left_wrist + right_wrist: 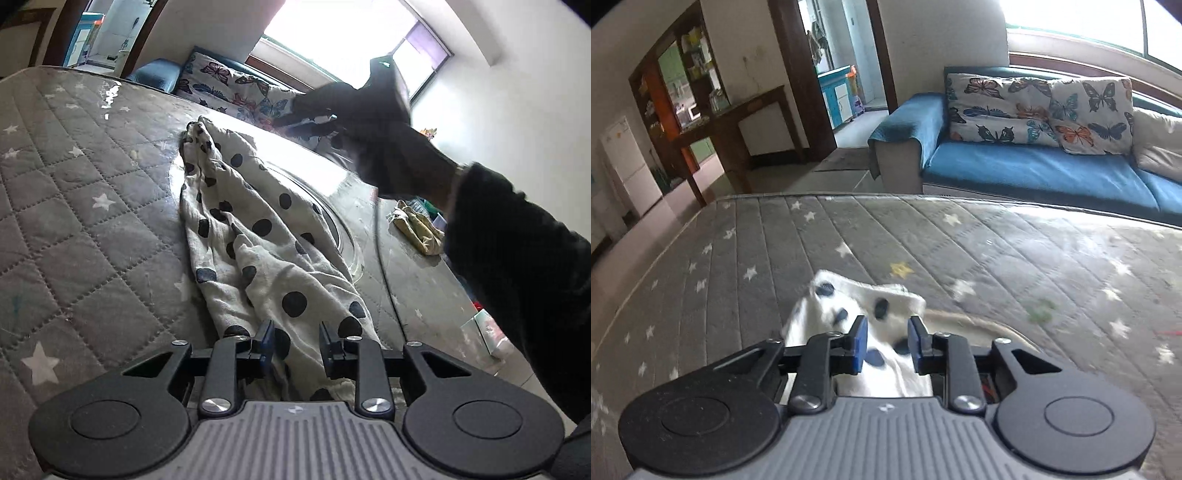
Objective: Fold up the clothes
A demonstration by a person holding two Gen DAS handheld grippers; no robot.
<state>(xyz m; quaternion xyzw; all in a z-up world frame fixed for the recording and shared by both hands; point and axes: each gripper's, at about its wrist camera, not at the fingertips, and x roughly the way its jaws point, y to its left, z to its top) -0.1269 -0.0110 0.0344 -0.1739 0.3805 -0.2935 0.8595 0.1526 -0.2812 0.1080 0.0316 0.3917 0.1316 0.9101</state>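
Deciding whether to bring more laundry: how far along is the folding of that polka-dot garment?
Barely begun. The polka-dot garment lies crumpled on the quilted star cover, no neat fold visible. Both hand-held grippers, left and right, have cloth between open jaws. Spreading and folding remain.

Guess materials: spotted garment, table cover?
Spotted garment: thin woven fabric, likely cotton gauze, matte; it crumples into soft wrinkles. Table cover: quilted grey star-print textile, stitched in a grid; the glare suggests a clear plastic sheet over it, though that is uncertain.
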